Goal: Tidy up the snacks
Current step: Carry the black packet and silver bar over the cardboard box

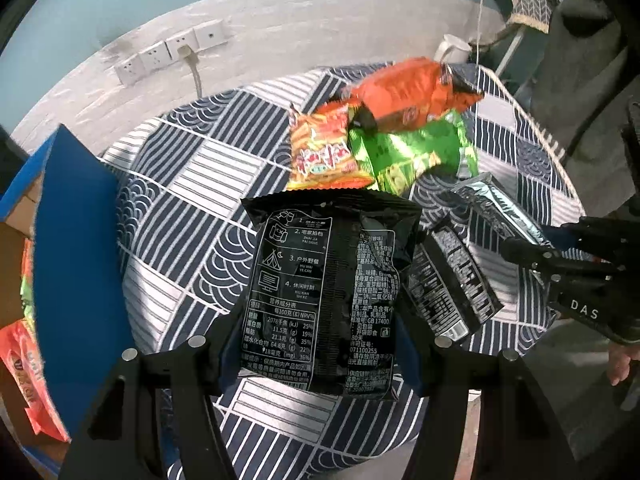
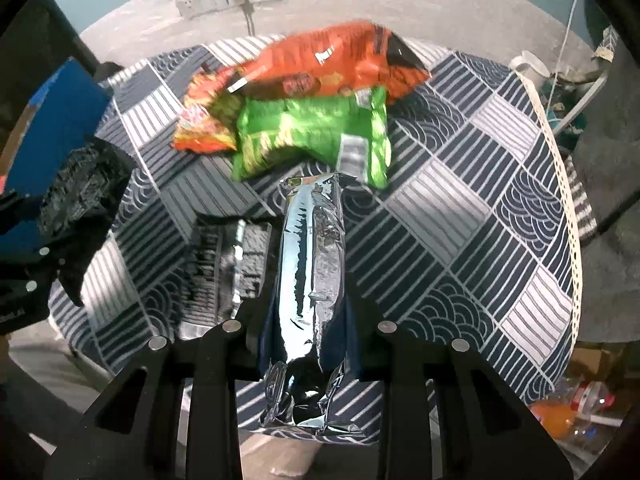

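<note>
While the orange (image 1: 412,92) and green (image 1: 412,156) snack bags are lying in the upper middle of the patterned tablecloth (image 1: 192,216), the left gripper (image 1: 320,344) is clenching a black snack bag (image 1: 328,292) at center frame, and the right gripper (image 2: 308,320) is pinching a silver packet (image 2: 312,264) at its center.

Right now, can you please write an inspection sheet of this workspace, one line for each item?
Surface: patterned tablecloth.
Job's things: orange bag, green bag, red-yellow bag piled; black pack lying; blue box at the side.
Clutter: white mug.
Grippers: left gripper shut on black bag; right gripper shut on silver pack.
Cables: cord plugged into wall sockets.
Surroundings: bottles on the floor.
</note>
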`<state>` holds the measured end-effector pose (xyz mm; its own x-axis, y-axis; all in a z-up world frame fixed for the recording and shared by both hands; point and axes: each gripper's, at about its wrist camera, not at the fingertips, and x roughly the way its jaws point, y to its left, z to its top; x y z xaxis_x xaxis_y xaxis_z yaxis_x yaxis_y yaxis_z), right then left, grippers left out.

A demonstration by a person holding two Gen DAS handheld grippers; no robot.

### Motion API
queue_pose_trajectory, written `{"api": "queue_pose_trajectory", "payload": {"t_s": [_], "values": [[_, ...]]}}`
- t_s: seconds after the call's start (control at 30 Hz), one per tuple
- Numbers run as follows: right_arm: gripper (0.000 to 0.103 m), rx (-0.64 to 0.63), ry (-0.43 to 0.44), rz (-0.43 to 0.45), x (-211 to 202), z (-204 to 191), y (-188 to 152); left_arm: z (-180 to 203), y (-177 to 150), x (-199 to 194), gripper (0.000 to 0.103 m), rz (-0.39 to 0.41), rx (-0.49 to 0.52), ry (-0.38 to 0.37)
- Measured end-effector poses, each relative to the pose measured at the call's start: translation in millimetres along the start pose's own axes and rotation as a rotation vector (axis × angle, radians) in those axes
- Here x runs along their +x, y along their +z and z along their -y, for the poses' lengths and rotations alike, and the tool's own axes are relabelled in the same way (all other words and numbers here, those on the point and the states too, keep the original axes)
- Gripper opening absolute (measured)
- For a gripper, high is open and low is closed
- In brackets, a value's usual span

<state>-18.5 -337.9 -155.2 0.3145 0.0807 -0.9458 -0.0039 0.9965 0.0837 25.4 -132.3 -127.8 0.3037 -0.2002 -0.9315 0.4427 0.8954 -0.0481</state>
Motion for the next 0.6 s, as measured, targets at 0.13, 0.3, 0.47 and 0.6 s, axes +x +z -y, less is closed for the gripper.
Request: {"api": "queue_pose_trajectory", "payload": {"t_s": [0.13,0.3,0.47,0.6], "values": [[0.027,-0.003,0.023,0.032,-13.7,-6.0,9.5,-4.9,3.2,-16.1,0.065,0.036,-0.02,0.002],[0.027,-0.016,0.051,0.065,-27.4,-19.1,22.0,-15.3,6.3,-30.7,0.065,0.072,-0.048,0.01],[0.027,-0.033,0.078,0.09,-39.1,-35.0,31.5,-29.5,4.4,-47.4,0.065,0.111,-0.072,0.034],[0.027,-0.058,0.1,0.109,-47.4,-52.7,41.0,-44.0,2.0,-59.7,0.065,0.133,-0.105,0.038]]}}
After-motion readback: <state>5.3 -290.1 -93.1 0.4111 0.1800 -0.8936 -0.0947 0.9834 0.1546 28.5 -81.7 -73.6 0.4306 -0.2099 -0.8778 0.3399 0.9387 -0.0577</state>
